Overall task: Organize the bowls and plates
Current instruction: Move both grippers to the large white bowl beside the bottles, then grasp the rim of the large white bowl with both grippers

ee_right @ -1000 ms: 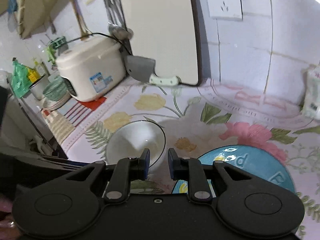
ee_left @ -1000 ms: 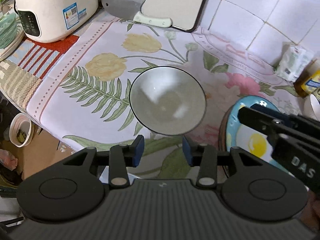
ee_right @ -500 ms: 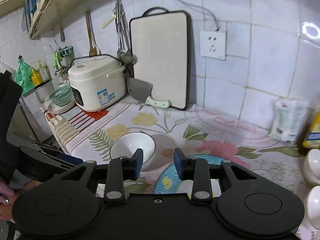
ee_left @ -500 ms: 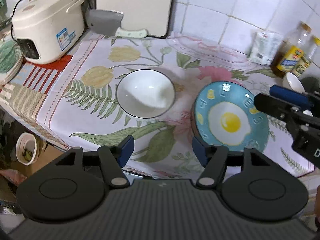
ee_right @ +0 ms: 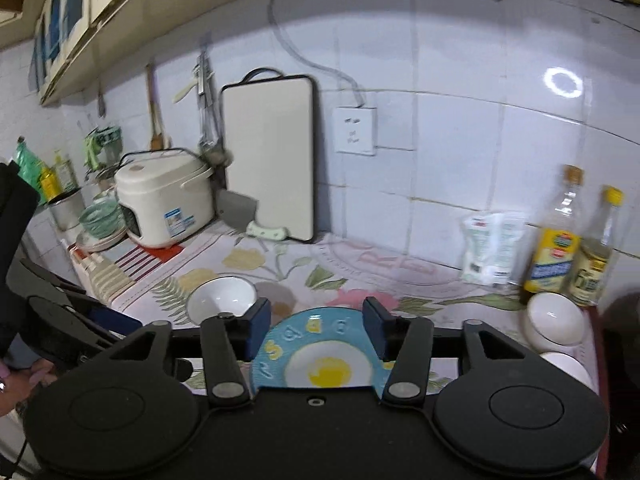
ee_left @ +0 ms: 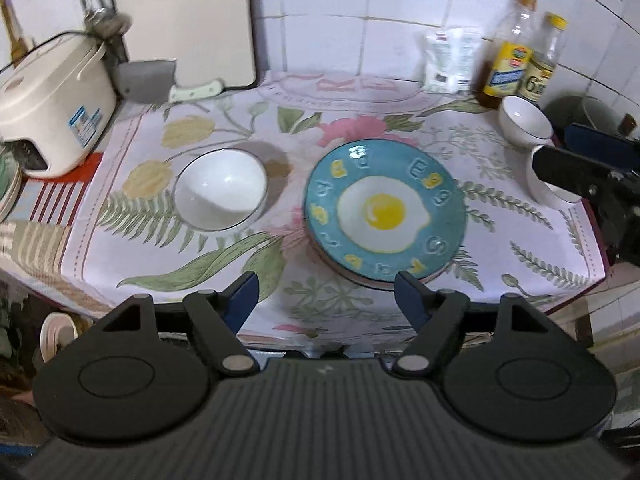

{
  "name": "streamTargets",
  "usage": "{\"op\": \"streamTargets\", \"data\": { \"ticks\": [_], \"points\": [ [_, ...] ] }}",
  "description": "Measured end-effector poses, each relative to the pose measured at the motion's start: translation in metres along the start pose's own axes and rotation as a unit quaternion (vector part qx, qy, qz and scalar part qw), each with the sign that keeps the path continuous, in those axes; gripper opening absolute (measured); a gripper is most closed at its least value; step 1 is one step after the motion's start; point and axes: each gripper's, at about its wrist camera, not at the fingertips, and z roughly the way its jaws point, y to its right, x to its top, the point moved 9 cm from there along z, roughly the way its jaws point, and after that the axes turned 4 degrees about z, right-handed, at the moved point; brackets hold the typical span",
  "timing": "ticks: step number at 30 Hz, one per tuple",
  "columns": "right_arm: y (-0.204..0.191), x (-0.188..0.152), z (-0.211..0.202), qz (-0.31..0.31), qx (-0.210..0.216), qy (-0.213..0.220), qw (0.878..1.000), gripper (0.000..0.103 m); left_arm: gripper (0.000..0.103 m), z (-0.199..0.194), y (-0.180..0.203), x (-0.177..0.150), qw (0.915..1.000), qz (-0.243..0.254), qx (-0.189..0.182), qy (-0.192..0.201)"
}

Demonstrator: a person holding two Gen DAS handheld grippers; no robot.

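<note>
The counter (ee_left: 576,248) has a floral cloth (ee_left: 360,100) over it. Sitting on that: a white bowl (ee_left: 220,194), blue fried-egg plate (ee_left: 384,208) beside it, rice cooker (ee_left: 52,108) far left, two more white bowls (ee_left: 524,126) and two bottles (ee_left: 506,56) far right.

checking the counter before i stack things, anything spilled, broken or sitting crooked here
Nothing looks spilled or broken. The white bowl sits upright on the floral cloth, apart from the blue egg plate, which lies flat on other plates. Two more white bowls stand by the bottles. Only oddity: a cleaver leaning against the cutting board.
</note>
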Motion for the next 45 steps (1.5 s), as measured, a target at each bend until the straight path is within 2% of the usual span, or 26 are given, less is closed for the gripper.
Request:
{"op": "streamTargets", "data": {
  "ticks": [8, 15, 22, 25, 30, 35, 40, 43, 45],
  "points": [
    [0.054, -0.019, -0.024, 0.028, -0.048, 0.015, 0.998, 0.065, 0.080, 0.010, 0.056, 0.009, 0.9979, 0.063, -0.014, -0.011],
    [0.091, -0.039, -0.042, 0.047, -0.072, 0.024, 0.996, 0.067, 0.082, 0.018, 0.089, 0.024, 0.9969, 0.078, -0.009, 0.004],
    [0.122, -0.061, -0.048, 0.056, -0.099, 0.041, 0.993, 0.076, 0.089, 0.027, 0.112, 0.038, 0.9960, 0.087, -0.010, 0.018],
    [0.136, -0.070, -0.047, 0.059, -0.114, 0.051, 0.990, 0.091, 0.091, 0.034, 0.127, 0.041, 0.9942, 0.105, -0.019, 0.014],
    [0.151, -0.086, -0.048, 0.033, -0.109, 0.064, 0.991, 0.094, 0.091, 0.047, 0.152, 0.040, 0.9922, 0.122, -0.021, 0.015],
    [0.180, -0.106, -0.040, 0.041, -0.132, 0.070, 0.988, 0.098, 0.091, 0.068, 0.181, 0.039, 0.9920, 0.115, -0.050, 0.012],
    [0.213, -0.134, -0.013, 0.056, -0.158, 0.053, 0.984, 0.099, 0.091, 0.095, 0.205, 0.045, 0.9916, 0.089, -0.093, 0.017],
    [0.230, -0.149, 0.008, 0.070, -0.166, 0.030, 0.983, 0.099, 0.091, 0.104, 0.224, 0.047, 0.9860, 0.118, -0.111, 0.038],
    [0.239, -0.158, 0.025, 0.070, -0.162, 0.000, 0.984, 0.099, 0.091, 0.111, 0.235, 0.051, 0.9836, 0.117, -0.130, 0.044]
  ]
}}
